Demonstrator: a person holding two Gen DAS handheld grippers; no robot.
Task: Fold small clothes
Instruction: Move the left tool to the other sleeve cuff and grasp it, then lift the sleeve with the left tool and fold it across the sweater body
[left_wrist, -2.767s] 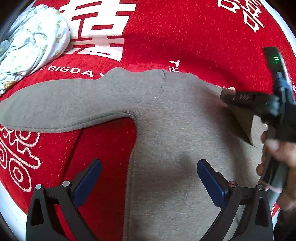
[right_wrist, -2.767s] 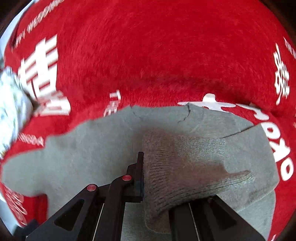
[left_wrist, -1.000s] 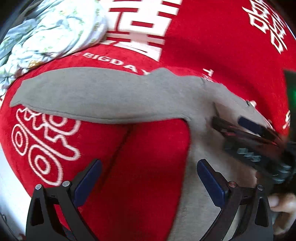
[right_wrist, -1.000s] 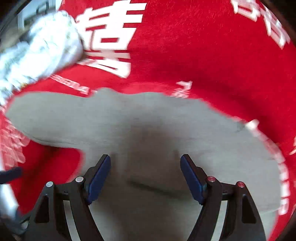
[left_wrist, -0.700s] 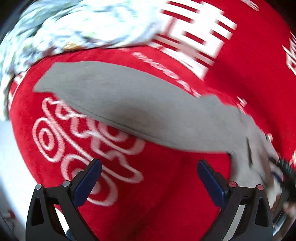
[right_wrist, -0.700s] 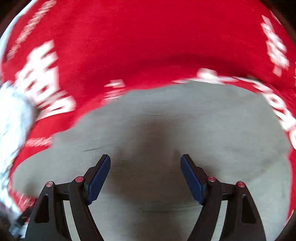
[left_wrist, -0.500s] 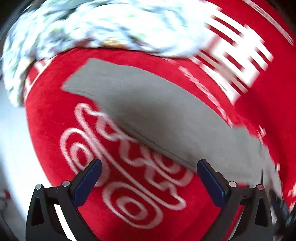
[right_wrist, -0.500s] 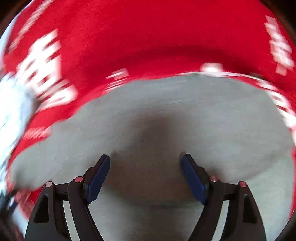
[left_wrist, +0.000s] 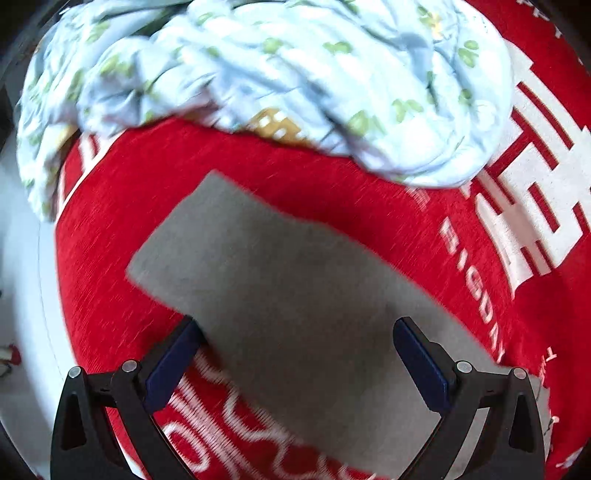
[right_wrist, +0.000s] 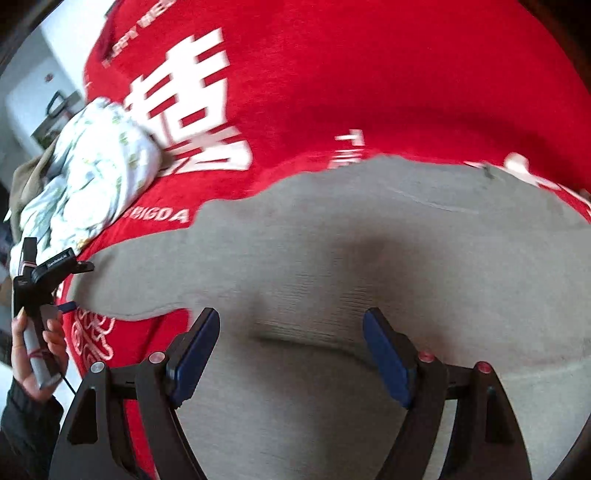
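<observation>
Right now the grey sweater (right_wrist: 369, 258) lies spread flat on the red cloth (right_wrist: 369, 74) with its white printed characters, and one long sleeve (left_wrist: 280, 273) runs out away from the body toward the edge of the cloth. Seen from the left wrist, the left tool (left_wrist: 295, 354) hovers over that sleeve with its jaws wide; they have just been closing a little, the sleeve lies in the gap between them, and the blue pads (left_wrist: 173, 358) do not press on the knit. The squared-off cuff end of the sleeve sits ahead of the fingers, well clear of them. Beyond it, a crumpled pale blue garment (left_wrist: 258, 74) with a small green print is heaped on the red cloth, near the sleeve but apart from it. From the right wrist, the right tool (right_wrist: 291, 350) stands over the sweater's body, its jaws also wide, holding nothing; a shallow crease in the knit shows between the fingers. At the left edge of that view a hand (right_wrist: 33, 354) in a dark sleeve grips the handle of the left tool, above the sleeve's far end.
</observation>
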